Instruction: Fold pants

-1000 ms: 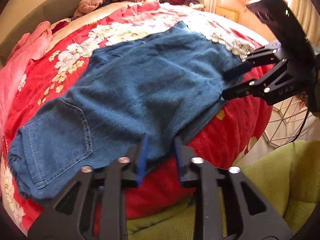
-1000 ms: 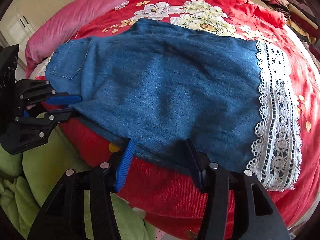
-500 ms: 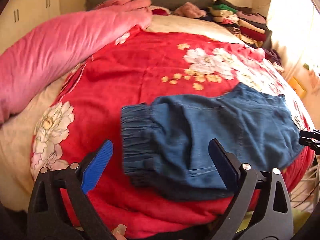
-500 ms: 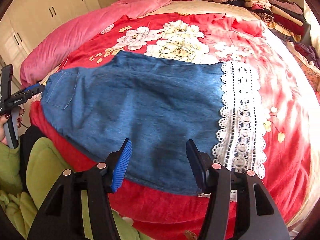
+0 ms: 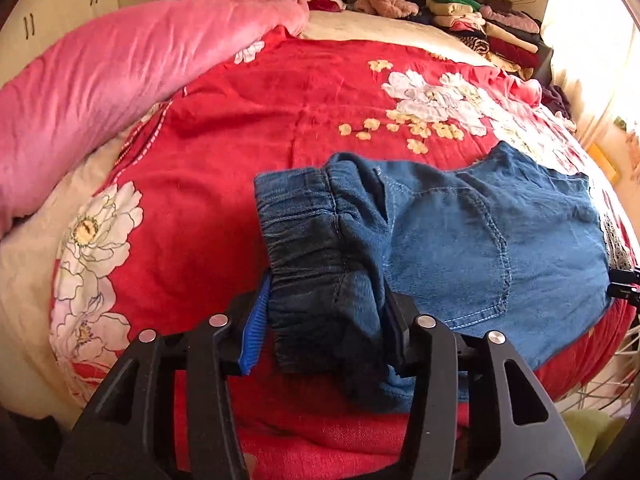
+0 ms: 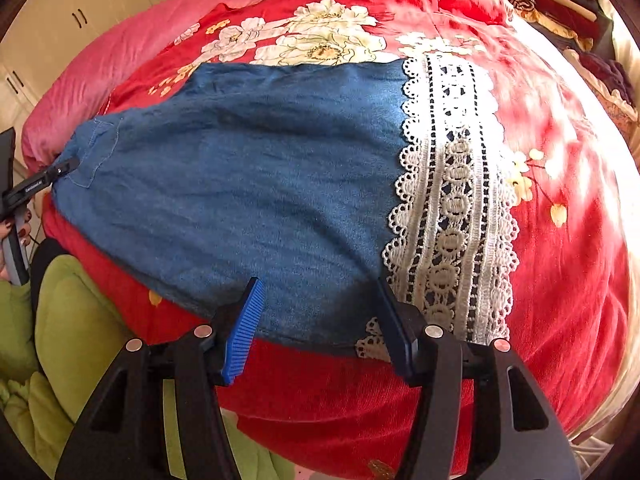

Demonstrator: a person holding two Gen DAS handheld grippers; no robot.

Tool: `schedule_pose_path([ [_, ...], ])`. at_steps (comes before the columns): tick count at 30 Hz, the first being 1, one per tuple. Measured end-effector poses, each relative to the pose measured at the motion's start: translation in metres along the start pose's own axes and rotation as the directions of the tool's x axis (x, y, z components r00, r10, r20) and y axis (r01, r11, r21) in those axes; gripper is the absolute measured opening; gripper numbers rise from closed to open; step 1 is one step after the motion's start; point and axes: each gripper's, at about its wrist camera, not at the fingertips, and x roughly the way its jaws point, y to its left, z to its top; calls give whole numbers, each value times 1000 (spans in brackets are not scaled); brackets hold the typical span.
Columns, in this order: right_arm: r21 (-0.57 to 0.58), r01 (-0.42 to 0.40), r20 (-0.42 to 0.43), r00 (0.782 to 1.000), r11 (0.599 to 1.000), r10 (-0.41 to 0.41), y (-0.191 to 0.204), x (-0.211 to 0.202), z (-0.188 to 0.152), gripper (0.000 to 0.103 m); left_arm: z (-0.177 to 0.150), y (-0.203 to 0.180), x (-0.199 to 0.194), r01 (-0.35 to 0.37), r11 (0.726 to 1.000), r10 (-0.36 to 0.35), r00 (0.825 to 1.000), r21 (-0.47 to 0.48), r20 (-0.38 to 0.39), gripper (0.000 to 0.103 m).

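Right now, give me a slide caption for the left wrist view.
Left gripper closing on the elastic waistband of blue denim pants on a red floral bedspread.

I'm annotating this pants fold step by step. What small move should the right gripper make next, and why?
Probably close the right gripper on the hem. Its jaws stand open around the near edge of the pants beside the lace trim, while the left gripper already pinches the bunched waistband.

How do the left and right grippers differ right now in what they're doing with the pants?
The left gripper has the gathered elastic waistband bunched between its fingers; the right gripper stands open over the leg's near edge by the lace hem. Denim fills the left's gap; the right's fingers pinch nothing. Both work the same pants.
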Motion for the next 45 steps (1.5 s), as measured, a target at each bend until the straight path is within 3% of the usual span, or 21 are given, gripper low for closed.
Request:
schedule_pose_path([
  [3,4,-18,10,1000,1000,18,1,-6,3,55,2,5,-16,-13,1000,13,999,-12,51,58],
  [6,-20,-54,63,996,998,55,7,-17,8,55,7,4,-37,-25,1000,26,993,-13,111,66],
  [9,-48,-67,104,992,997,72,12,-20,15,55,19,-8,-56,6,1000,-6,985,3,170,75],
  [11,-45,-77,95,992,996,81,12,-16,18,55,29,-22,-58,34,999,-40,983,33,180,76],
  [14,-24,-63,3,998,998,63,6,6,14,55,44,-48,-51,46,995,-61,983,89,173,78],
  [19,-43,-69,12,998,997,69,7,3,13,55,72,-90,-19,130,981,-147,983,146,112,78],
  [22,-9,-81,129,988,997,82,-7,-24,26,55,87,-117,4,162,970,-178,981,183,74,78],
  [26,74,-25,233,972,997,7,-44,-48,57,55,101,-141,44,206,961,-211,977,184,7,78],
  [31,185,-12,249,968,983,-35,-96,-40,93,55,110,-149,84,233,961,-226,972,149,-63,78],
  [35,257,-85,234,972,963,24,-125,-11,113,55,115,-150,108,250,961,-240,966,117,-94,78],
  [39,257,-129,185,979,958,82,-129,21,119,55,113,-156,126,289,952,-276,953,101,-128,68],
  [40,250,-132,169,981,959,91,-128,29,118,48,112,-160,128,300,948,-286,949,106,-132,63],
  [42,236,-132,165,982,963,94,-127,37,113,39,108,-166,129,310,943,-293,946,119,-142,24],
  [44,207,-154,196,974,966,113,-125,30,109,22,104,-171,125,338,932,-321,937,129,-139,2],
  [45,189,-161,219,969,969,118,-122,23,108,21,103,-174,121,326,933,-309,943,149,-125,2],
])
